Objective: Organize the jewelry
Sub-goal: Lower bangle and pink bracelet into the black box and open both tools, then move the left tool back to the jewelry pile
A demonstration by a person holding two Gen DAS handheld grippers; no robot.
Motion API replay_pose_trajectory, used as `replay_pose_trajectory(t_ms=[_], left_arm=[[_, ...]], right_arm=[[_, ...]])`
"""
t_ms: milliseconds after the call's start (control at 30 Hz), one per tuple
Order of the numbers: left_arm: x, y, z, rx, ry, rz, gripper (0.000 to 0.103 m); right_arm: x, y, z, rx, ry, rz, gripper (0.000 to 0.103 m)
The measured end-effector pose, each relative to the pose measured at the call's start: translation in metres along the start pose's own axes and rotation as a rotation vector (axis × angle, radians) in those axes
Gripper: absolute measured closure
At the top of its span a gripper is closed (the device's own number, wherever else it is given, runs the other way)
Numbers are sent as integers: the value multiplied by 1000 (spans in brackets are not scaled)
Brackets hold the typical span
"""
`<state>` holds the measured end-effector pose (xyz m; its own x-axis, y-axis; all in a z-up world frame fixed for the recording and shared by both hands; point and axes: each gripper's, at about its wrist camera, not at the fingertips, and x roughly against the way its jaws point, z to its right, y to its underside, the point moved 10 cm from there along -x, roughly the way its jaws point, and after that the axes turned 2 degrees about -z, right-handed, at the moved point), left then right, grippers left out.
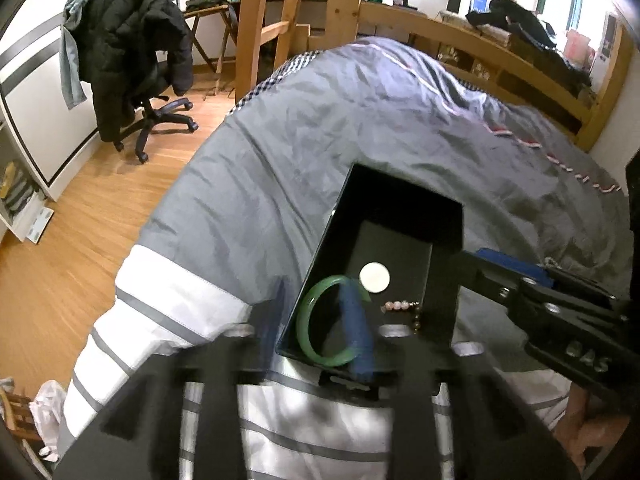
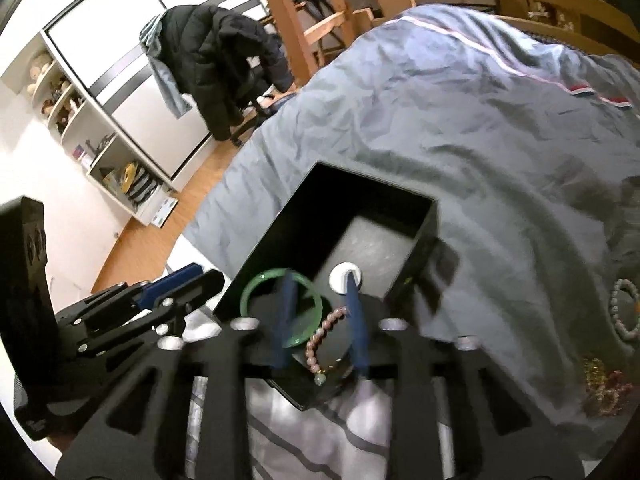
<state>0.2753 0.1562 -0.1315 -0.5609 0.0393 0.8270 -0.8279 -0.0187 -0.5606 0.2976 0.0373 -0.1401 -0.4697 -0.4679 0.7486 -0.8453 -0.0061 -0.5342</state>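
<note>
**Gathering the jewelry into one box on the bed**

Sorted pieces are collected in a black box [image 2: 280, 224], which is set open-topped on the grey bed cover [image 2: 460, 120] so that both tools can reach it from the near side. In the right wrist view the box fills the lower middle of the frame. A green bangle [image 2: 256, 284] lies flat at its near left, and a white disc [image 2: 340, 270] rests on the floor further in.

The pink bead bracelet [image 2: 324, 330] is seen at the lower centre, between the blue fingers of the right gripper [image 2: 320, 280]. Those fingers are spread wide and nothing is pinched. The bracelet is judged to be lying in the box, but whether it touches a finger cannot be told.

The left gripper [image 1: 312, 300] is held low over the box's near left wall. Its fingers are apart and nothing is clamped between them. It is probably kept there to steady the box on the soft, creased cover, where a light container could tip.

More pieces are left at the right edge of the right wrist frame, well apart from the box: a pale bead bracelet [image 2: 624, 312] and, below it, a gold tangle [image 2: 600, 388]. The sorting is therefore judged only partly done.
</note>
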Motion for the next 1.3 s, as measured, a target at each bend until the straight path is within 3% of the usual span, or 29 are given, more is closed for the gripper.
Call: replay_pose_trajectory(t_ms=[33, 167, 233, 400, 933, 1300], left_arm=[[2, -2, 2, 1, 4, 15, 30], [14, -6, 14, -17, 60, 58, 22], [17, -7, 20, -23, 73, 76, 11], [20, -9, 40, -42, 132, 99, 8], [13, 22, 157, -241, 266, 108, 8], [-7, 48, 216, -326, 313, 76, 8]], right_arm=[[7, -1, 4, -5, 10, 22, 33], [27, -3, 19, -14, 53, 62, 11], [37, -4, 31, -25, 85, 75, 11], [60, -1, 61, -44, 158, 94, 7], [153, 26, 155, -121, 286, 169, 6], [182, 65, 216, -174, 341, 163, 6]])
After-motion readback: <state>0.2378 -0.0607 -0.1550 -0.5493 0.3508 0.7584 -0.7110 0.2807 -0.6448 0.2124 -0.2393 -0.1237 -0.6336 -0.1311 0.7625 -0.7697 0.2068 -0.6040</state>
